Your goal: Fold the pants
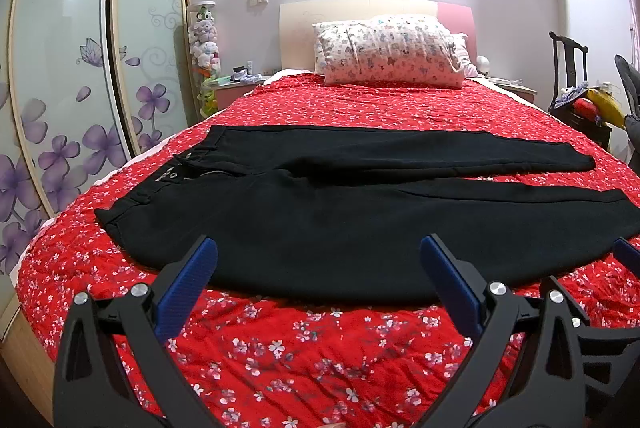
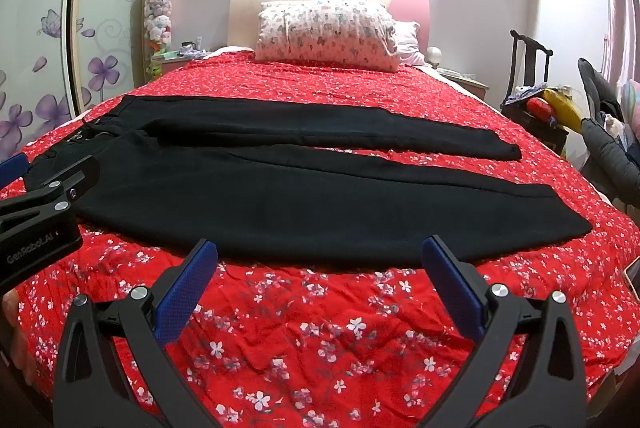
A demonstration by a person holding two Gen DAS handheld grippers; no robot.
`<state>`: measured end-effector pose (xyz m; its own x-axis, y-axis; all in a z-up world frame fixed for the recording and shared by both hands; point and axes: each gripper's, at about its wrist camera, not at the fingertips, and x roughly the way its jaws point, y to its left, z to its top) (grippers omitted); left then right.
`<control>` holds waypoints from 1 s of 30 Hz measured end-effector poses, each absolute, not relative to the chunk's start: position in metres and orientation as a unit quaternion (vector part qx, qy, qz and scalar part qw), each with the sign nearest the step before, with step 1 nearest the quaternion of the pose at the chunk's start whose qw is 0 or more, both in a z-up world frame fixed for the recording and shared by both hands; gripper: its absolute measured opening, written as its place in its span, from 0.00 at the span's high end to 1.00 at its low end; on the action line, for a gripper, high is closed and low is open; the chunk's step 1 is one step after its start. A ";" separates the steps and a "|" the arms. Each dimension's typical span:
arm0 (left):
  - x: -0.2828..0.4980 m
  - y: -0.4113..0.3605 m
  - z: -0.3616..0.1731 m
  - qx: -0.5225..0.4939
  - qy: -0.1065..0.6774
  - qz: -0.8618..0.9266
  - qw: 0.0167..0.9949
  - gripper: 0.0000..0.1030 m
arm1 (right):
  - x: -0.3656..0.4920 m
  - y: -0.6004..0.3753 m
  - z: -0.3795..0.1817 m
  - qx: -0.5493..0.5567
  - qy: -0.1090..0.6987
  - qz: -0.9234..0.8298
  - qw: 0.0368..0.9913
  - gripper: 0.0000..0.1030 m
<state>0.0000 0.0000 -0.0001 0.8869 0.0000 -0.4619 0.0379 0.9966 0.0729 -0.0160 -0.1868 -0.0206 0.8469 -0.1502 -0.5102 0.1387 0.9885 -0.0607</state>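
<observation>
1. Left wrist view: the left gripper (image 1: 319,248) gapes wide and empty near the black pants (image 1: 360,212), spread flat across the red bed (image 1: 320,368).
2. Right wrist view alone shows both leg hems; the right gripper (image 2: 319,248) is equally wide, empty.

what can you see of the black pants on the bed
The black pants look like plain dark woven cloth. They lie flat and unfolded across the red floral bedspread, waistband with button and zipper to the left, both legs stretched to the right with a narrow gap between them. Only the bedspread touches them.
</observation>
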 end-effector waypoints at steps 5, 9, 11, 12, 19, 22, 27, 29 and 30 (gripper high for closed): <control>0.000 0.000 0.000 0.040 0.238 -0.010 0.970 0.02 | -0.016 -0.187 -0.021 -0.010 0.267 -0.075 0.961 0.01; 0.000 0.000 0.000 0.040 0.238 -0.010 0.970 0.02 | -0.016 -0.187 -0.021 -0.010 0.267 -0.075 0.961 0.01; 0.000 0.000 0.000 0.040 0.238 -0.010 0.970 0.02 | -0.016 -0.187 -0.021 -0.010 0.267 -0.075 0.961 0.01; 0.000 0.000 0.000 0.040 0.238 -0.010 0.970 0.02 | -0.016 -0.187 -0.021 -0.010 0.268 -0.075 0.961 0.01; 0.000 0.000 0.000 0.040 0.238 -0.010 0.971 0.02 | -0.015 -0.188 -0.022 -0.009 0.268 -0.075 0.960 0.01; 0.000 0.000 0.000 0.040 0.238 -0.010 0.971 0.02 | -0.015 -0.188 -0.022 -0.009 0.268 -0.075 0.960 0.01; 0.000 0.000 0.000 0.040 0.238 -0.010 0.970 0.02 | -0.015 -0.191 -0.025 -0.008 0.269 -0.075 0.960 0.01; 0.000 0.000 0.000 0.040 0.238 -0.010 0.970 0.02 | -0.015 -0.193 -0.026 -0.008 0.269 -0.075 0.960 0.01; 0.000 0.000 0.000 0.040 0.238 -0.010 0.970 0.02 | -0.015 -0.193 -0.026 -0.008 0.269 -0.075 0.960 0.01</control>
<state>0.0000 0.0000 -0.0001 0.8867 -0.0008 -0.4623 0.0385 0.9966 0.0722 -0.0147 -0.1926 -0.0263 0.8438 -0.1484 -0.5158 0.1402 0.9886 -0.0551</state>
